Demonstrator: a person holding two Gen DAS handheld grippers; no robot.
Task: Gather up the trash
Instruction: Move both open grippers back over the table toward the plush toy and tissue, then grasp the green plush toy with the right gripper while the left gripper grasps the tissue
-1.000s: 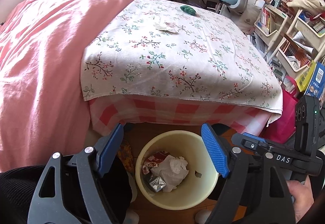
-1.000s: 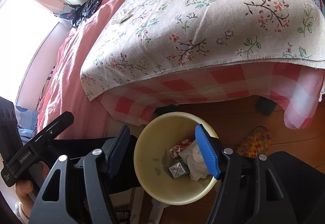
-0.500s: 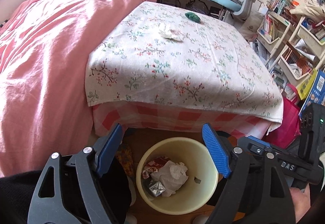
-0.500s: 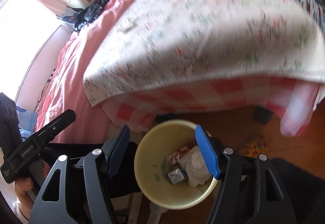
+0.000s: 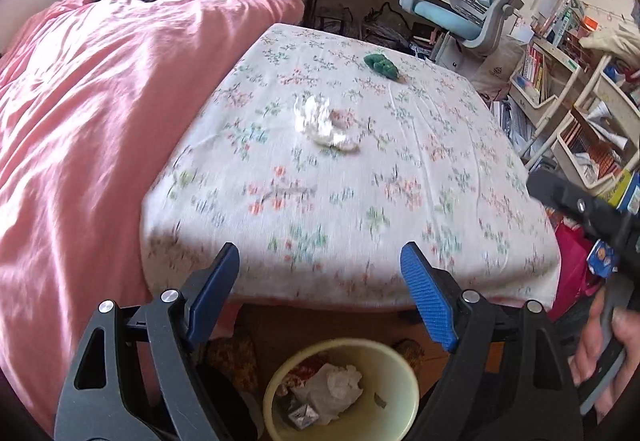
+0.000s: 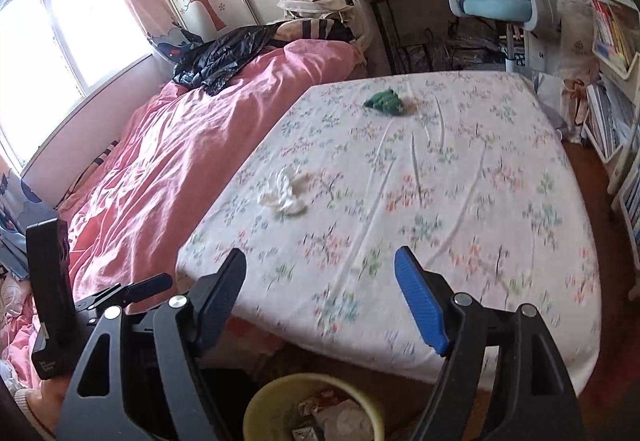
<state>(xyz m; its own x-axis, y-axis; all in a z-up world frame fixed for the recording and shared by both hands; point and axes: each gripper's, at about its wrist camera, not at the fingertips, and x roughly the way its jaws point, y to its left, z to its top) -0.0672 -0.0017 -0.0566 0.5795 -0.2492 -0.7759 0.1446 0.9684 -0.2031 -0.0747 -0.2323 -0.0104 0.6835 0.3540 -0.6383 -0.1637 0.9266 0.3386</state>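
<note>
No words or numbers can be read here — the pictures are blurry.

The black box [image 6: 48,297] on the left side of the right wrist view has a small white label near its bottom, but the letters are too tiny and smeared to make out. The books [image 5: 536,71] on the shelves in the left wrist view have printed spines, too small to read. A blue packet [image 5: 602,259] at the right edge has a picture on it — no clear letters.

Floral-clothed table [image 5: 400,201], crumpled white tissue [image 5: 320,121] and green toy [image 5: 381,65] lying on it
</note>
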